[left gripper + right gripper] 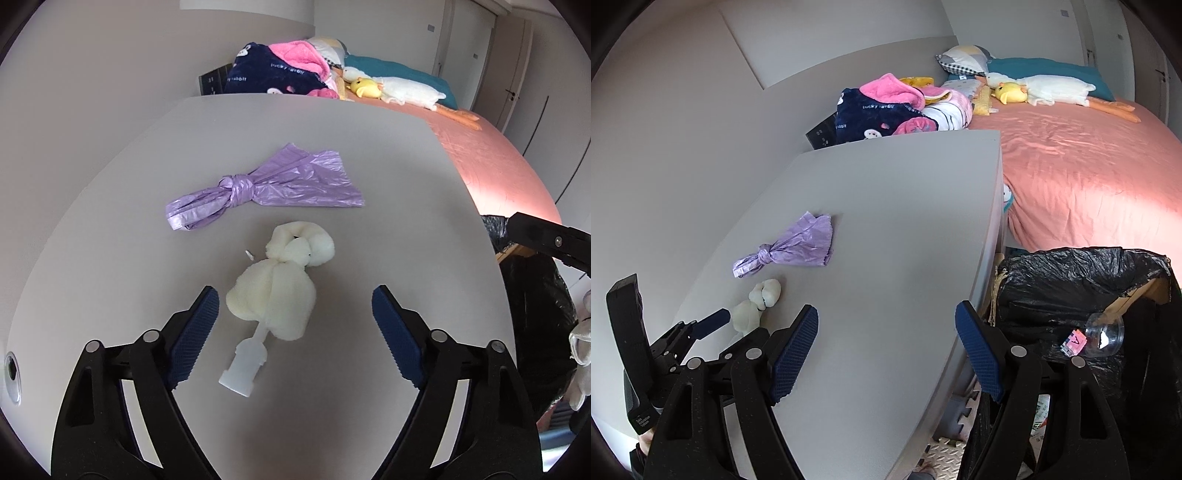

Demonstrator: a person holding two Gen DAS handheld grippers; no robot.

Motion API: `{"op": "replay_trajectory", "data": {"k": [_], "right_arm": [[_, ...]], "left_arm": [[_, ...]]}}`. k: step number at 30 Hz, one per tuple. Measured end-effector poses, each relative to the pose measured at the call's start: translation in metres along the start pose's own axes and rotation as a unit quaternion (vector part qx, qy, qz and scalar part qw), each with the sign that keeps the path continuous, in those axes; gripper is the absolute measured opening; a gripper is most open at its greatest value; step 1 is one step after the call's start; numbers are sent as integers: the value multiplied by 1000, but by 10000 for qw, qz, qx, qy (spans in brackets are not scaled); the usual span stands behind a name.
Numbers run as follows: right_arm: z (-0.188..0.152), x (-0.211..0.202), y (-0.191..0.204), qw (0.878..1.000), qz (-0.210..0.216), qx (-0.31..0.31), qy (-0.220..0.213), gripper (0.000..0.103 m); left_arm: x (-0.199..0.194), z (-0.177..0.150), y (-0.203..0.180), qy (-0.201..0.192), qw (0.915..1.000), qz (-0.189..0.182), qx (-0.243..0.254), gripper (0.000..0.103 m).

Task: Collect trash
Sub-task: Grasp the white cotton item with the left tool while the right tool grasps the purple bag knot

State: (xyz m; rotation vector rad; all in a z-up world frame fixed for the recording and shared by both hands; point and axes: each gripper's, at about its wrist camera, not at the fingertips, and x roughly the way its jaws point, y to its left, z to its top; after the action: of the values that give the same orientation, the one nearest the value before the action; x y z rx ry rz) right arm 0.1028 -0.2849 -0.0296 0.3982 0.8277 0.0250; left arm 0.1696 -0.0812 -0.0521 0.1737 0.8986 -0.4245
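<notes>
My left gripper point(295, 314) hangs wide around the fluffy white duster point(275, 295) mid-table point(110, 221), touching nothing — closing now, I judge, could just squash soft fluff and slip.

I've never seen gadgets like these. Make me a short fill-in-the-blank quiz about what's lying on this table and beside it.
1. The knotted plastic bag on the table is coloured ____.
2. The fluffy white puff lies between the open fingers of the ____ gripper.
3. The bin beside the table is lined with a ____ bag.
4. Inside the bin lies a clear plastic ____, next to a pink cube.

Missing words: purple; left; black; cup
</notes>
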Motion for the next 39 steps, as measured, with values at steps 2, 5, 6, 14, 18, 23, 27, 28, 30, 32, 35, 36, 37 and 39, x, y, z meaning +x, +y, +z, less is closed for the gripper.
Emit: {"op": "replay_trajectory", "data": {"k": [2,5,6,14,18,23,27,28,30,32,35,36,37,39], "right_arm": [[2,4,5,10000,37,-4,24,77],[5,11,14,10000,59,-58,52,77],[7,14,17,9999,70,-77,64,77],[15,34,42,9995,120,-233,169,77],[19,45,52,9993,166,-253,240,77],[22,61,64,9988,196,-284,344,77],[24,73,77,9982,215,-391,400,77],[25,75,80,9980,218,-416,411,77],[26,80,88,9976,228,-482,434,77],[28,85,97,9972,242,-559,441,77],[32,93,111,9963,251,-689,448,77],[33,96,116,9960,267,-727,456,77],[34,99,120,9956,274,-756,471,77],[36,107,128,9950,289,-797,532,77]], "left_arm": [[6,0,4,128,9999,40,-2,72],[11,0,8,183,9998,83,26,64],[11,1,9,179,9998,94,56,58],[8,3,14,72,9999,3,150,33],[3,5,21,14,10000,14,-4,31],[-7,7,42,-104,9995,134,-258,30],[-13,7,62,-152,9981,257,-532,30],[-14,7,66,-162,9977,271,-594,30],[-18,5,74,-184,9969,325,-699,30],[-22,5,82,-221,9959,420,-765,30],[-29,4,93,-284,9941,461,-935,30],[-29,5,99,-301,9935,463,-996,30],[-31,5,102,-316,9929,482,-1039,30],[-34,4,108,-341,9919,529,-1103,30]]}}
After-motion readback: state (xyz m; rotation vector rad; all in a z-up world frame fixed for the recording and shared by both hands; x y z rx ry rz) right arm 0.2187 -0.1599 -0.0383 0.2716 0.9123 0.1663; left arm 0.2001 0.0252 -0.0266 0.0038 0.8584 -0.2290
